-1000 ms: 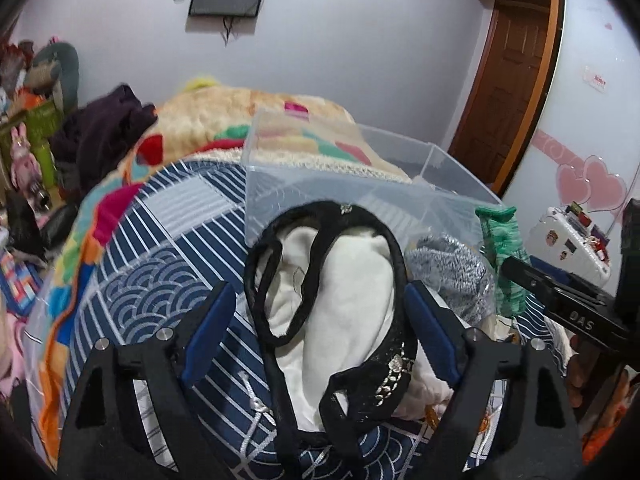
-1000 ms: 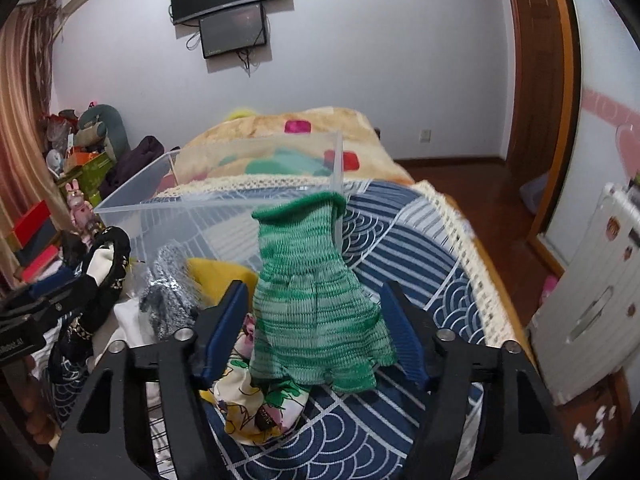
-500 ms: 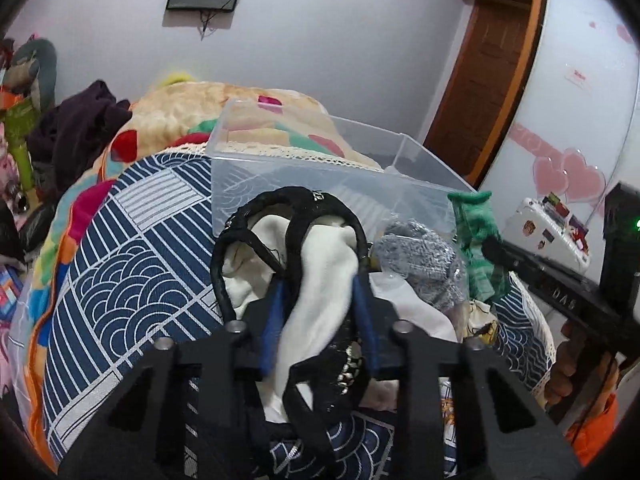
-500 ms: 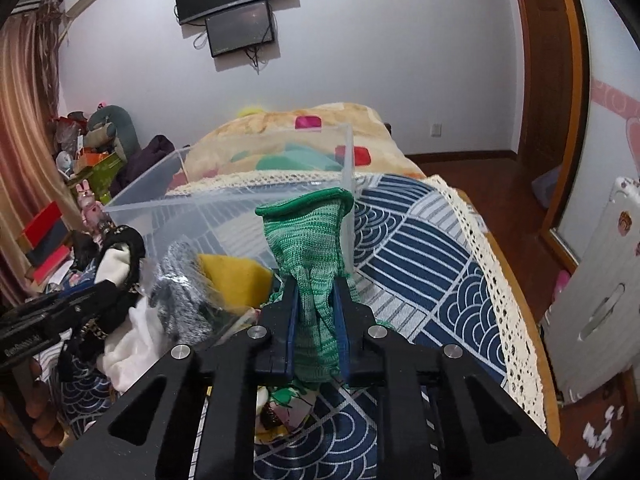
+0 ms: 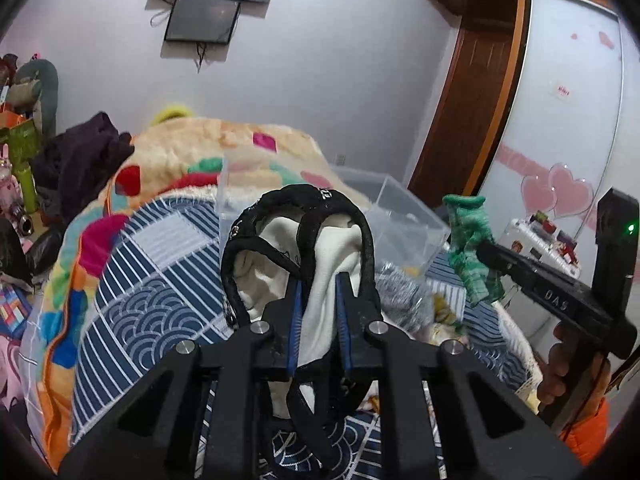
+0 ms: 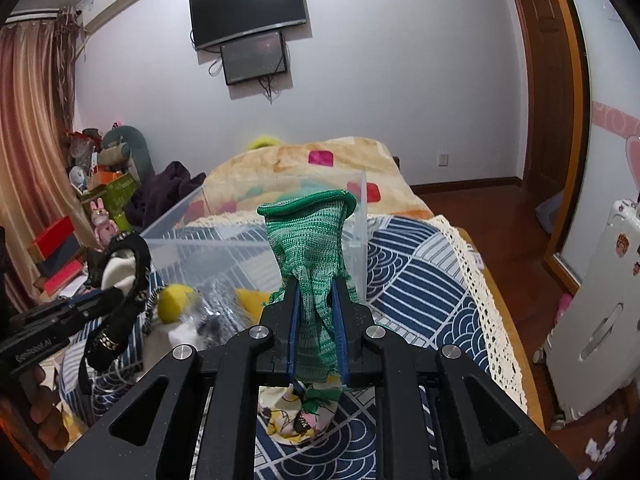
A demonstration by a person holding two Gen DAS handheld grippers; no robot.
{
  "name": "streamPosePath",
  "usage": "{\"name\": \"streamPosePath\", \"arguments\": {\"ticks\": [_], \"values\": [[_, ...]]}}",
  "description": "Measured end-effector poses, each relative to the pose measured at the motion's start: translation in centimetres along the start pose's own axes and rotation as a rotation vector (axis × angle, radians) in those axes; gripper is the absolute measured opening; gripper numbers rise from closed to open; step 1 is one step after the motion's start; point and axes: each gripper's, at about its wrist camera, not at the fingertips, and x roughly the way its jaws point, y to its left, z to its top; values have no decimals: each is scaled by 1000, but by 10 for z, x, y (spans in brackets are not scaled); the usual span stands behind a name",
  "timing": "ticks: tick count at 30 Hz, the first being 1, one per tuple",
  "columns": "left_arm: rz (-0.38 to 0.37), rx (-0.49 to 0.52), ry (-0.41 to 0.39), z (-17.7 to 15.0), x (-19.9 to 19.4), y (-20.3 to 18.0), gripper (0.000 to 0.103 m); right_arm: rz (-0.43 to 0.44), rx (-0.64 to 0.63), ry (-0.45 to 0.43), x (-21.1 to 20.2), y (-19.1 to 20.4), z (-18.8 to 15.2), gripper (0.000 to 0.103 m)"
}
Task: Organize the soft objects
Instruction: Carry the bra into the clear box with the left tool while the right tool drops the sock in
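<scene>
My left gripper (image 5: 319, 288) is shut on a white cloth item with black straps (image 5: 324, 264), lifted above the bed; it also shows in the right wrist view (image 6: 120, 268). My right gripper (image 6: 314, 292) is shut on a green knitted glove (image 6: 310, 240), held upright; the glove also shows in the left wrist view (image 5: 470, 248). A clear plastic bin (image 6: 224, 240) stands on the bed just beyond both grippers. A grey knit item (image 5: 400, 292), a yellow soft item (image 6: 174, 298) and a floral cloth (image 6: 288, 416) lie on the bed below.
A blue patterned quilt (image 6: 420, 280) covers the bed, with a colourful blanket (image 6: 300, 164) behind the bin. Dark clothes (image 5: 80, 160) and clutter lie at the left. A white suitcase (image 6: 600, 320) stands at the right, a door (image 6: 548, 80) beyond.
Both grippers went from open to shut, the left on the white and black item, the right on the green glove. Both have since lifted their items upward.
</scene>
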Motion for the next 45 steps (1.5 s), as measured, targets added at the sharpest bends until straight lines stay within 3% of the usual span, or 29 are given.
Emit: {"name": "streamPosePath", "arguments": {"ticks": [13,19,30,34,45], "values": [[-18,38,-94,49,-11,-3,15,-23,-43,-59,-5,7,28,14],[22,89,-121,72,3,-15,16,-26,-77,-80,5,14,44,14],[48,66,-55,100,57,-17,16,-20,-72,-97,36,32,61,14],[88,67,3,99,87,-10,16,-10,-93,-52,51,34,58,14],[69,93,169,91,145,-5,15,-43,-130,146,98,32,41,14]]}}
